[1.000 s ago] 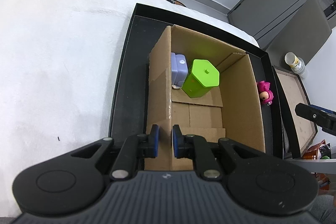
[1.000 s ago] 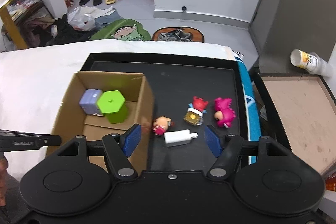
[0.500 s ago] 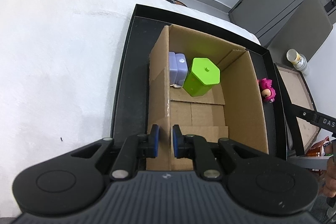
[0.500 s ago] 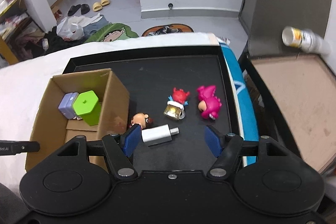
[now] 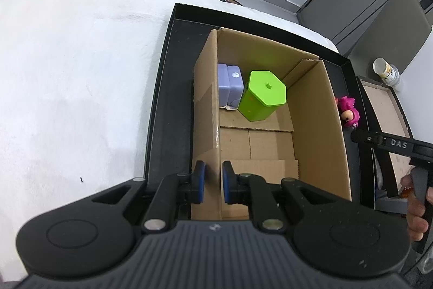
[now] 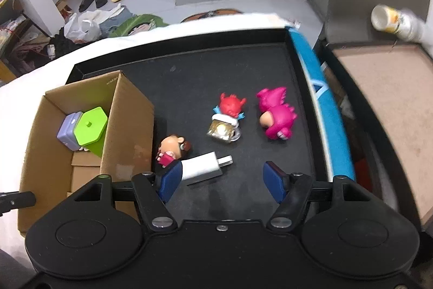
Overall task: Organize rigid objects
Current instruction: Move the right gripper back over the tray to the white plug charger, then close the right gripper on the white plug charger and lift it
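**Two items boxed, four left on the tray**

Already inside the cardboard box [image 5: 270,110]: a green hexagonal container [image 5: 262,96] standing upright and a lilac case [image 5: 228,84] just beside it, both at the far end. Near half of the box floor bare, so plenty of room for more.

Left hand-held gripper [image 5: 212,184] clamped on the box's left wall near the close corner, pads pressed against both faces of the cardboard, apparently steadying the box.

Still out on the black tray [image 6: 189,67], right of the box: a white charger plug [image 6: 203,167], a small brown-haired figure [image 6: 173,148] touching or nearly touching the box wall, a red-topped figure [image 6: 227,117], and a pink dinosaur figure [image 6: 276,113]. Judged roughly a third done.

Right hand-held gripper [image 6: 220,178] spread wide and empty, low over the tray, its left pad over the plug's near end. Likely next pick: the plug.

Tight on the left, with the box wall and brown-haired figure close by; open tray to the right, ending at the raised rim and a blue edge [image 6: 324,110]. High box wall to clear on the way in.
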